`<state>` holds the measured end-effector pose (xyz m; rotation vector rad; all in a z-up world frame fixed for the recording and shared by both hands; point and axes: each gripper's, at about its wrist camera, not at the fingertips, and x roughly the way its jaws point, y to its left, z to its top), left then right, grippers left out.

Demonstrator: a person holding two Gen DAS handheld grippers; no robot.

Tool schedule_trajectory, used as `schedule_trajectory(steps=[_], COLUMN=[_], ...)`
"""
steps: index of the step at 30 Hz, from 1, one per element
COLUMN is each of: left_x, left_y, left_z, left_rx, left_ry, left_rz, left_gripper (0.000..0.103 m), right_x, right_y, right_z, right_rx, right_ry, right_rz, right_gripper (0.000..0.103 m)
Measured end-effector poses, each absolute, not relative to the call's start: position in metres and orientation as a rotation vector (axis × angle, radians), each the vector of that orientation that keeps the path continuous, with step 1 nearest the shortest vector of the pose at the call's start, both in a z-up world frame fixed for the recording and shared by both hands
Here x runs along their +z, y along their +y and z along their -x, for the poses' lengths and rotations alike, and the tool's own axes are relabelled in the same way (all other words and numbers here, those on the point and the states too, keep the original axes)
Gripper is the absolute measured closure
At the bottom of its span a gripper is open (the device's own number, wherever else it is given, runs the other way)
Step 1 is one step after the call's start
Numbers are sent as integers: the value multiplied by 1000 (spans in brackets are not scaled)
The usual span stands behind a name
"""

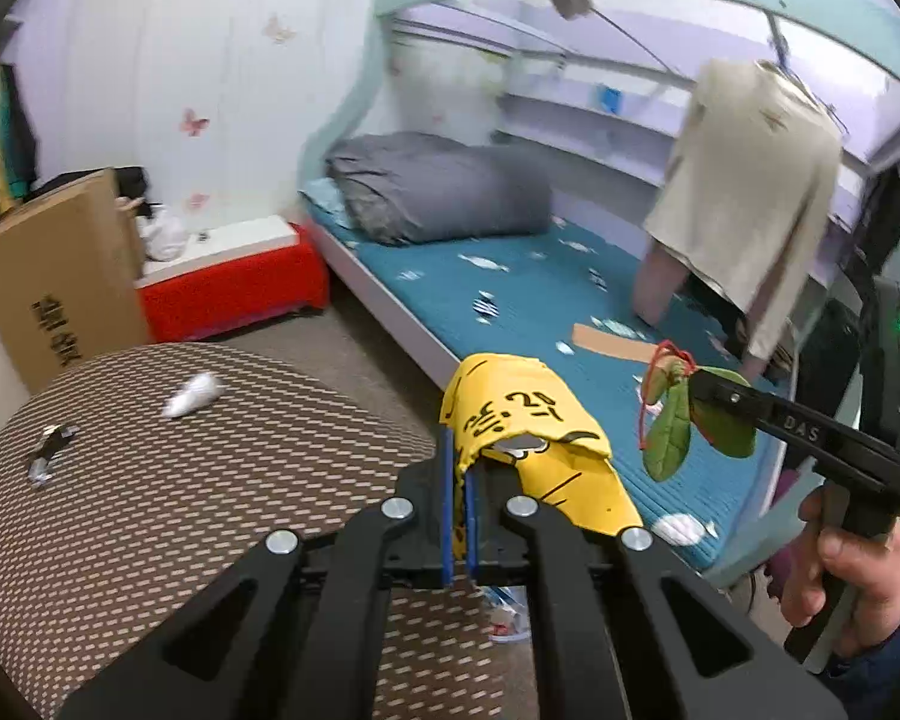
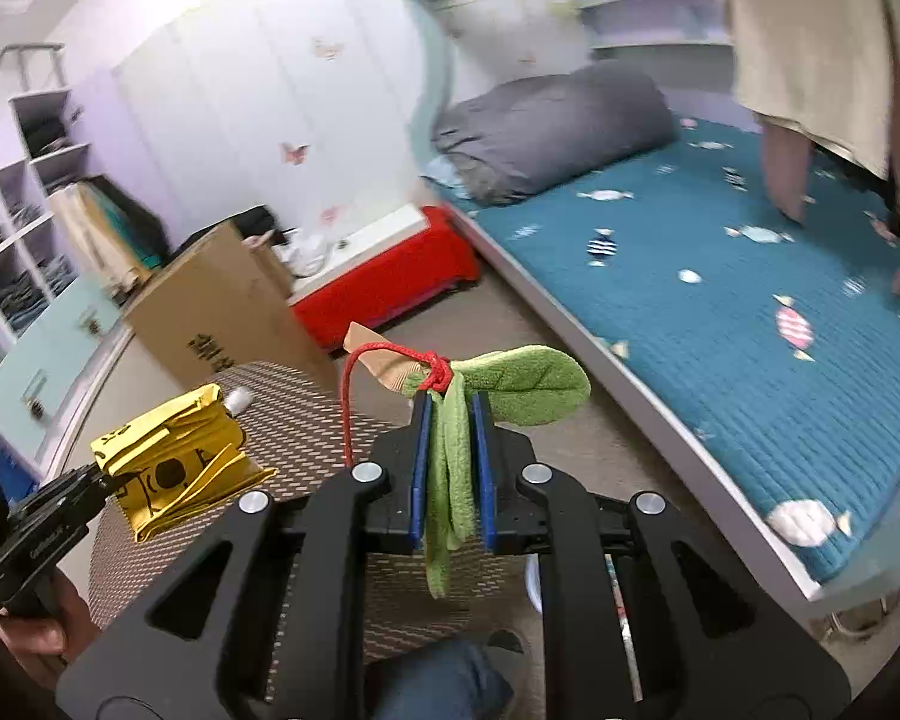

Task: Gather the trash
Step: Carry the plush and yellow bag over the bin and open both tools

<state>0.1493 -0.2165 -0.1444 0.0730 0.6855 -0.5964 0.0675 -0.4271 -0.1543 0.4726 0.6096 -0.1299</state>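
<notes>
My left gripper is shut on a crumpled yellow wrapper with black print, held in the air over the edge of a round patterned stool. The same yellow wrapper shows at the lower left of the right wrist view. My right gripper is shut on a green felt leaf ornament tied with a red cord. That leaf ornament hangs at the right of the left wrist view. A white crumpled scrap and a dark silvery wrapper lie on the stool.
A bed with a blue patterned mattress and a rolled grey duvet runs along the right. A red box with a white lid and a cardboard box stand by the wall. A beige garment hangs over the bed. Shelves stand at the left.
</notes>
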Motion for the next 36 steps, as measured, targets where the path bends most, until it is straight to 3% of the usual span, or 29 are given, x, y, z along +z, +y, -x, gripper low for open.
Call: schedule_trajectory(steps=[14,26,27,29,30,31,32,36], left_x=[-231,-301,-306,-315,-321,-324,-323,-321], left_y=[-338,-399,-401,-409,-412,-413,-414,-408], left_z=[-181,-208,-209,-210,-211,-211,-211,-213], left_rx=[-675,-653,-656,-654,-649,-633,-614,-606], left_ry=[913,1089,1099,1116,1126,1116,1096,1096], left_rz=[-231,-384,-391,-418,-441,-455,-462,-447], left_gripper=[100,98,97,83,49,18,14,14], right_x=[-263,-348,-356,-369,-374,-380,-388,-397], right_y=[-496,-509,-510,-511,-512,-512,-513,-516], right_z=[-91,-121,-124,-128,-130,-132,-132,-126], right_rx=[-240,-280,-276,-273,-273,-274,-287,-299], right_ry=[808,983,999,1027,1038,1054,1067,1067], right_rz=[-628,-730,-742,-760,-768,-781,-791,-845], right_gripper=[89,86,86,86,84,64,27,9])
